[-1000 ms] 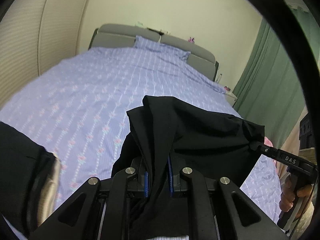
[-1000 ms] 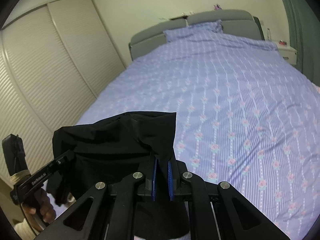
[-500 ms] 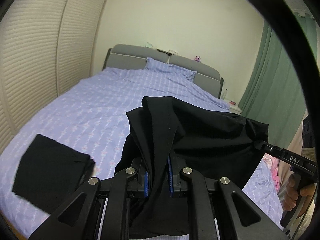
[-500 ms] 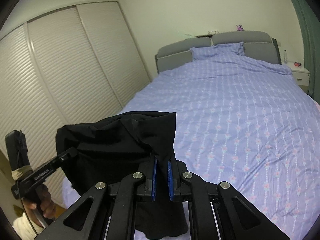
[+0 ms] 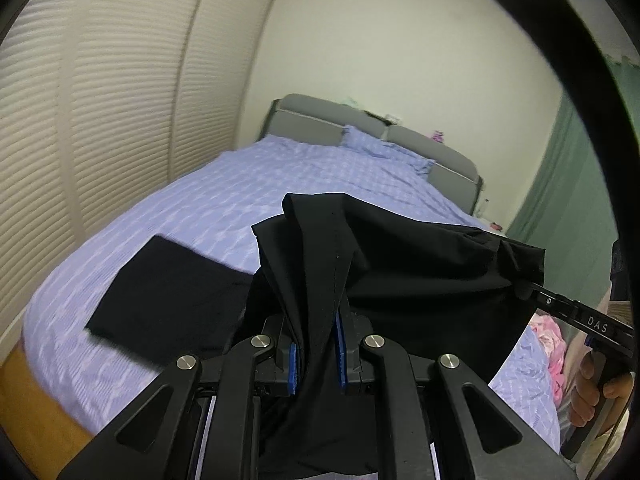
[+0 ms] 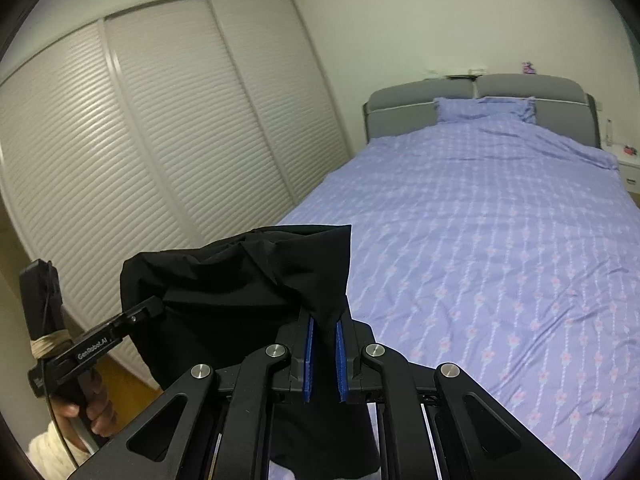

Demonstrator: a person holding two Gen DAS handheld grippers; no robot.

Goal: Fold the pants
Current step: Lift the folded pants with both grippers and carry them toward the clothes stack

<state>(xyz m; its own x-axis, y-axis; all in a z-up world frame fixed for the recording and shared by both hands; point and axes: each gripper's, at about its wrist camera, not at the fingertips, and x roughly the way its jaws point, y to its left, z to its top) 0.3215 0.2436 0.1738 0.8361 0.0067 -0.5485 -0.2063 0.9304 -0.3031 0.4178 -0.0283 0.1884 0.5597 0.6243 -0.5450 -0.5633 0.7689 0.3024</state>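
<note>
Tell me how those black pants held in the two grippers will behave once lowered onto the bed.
The pants are probably floppy: they sag between the left gripper and right gripper and hang in loose folds. They will likely drape flat on the bed rather than hold shape. Thin-looking cloth suggests light weight, so they may shift if dragged.

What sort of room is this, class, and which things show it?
Most likely a bedroom: a made bed with a pillow against a grey headboard, and slatted wardrobe doors beside it.
</note>
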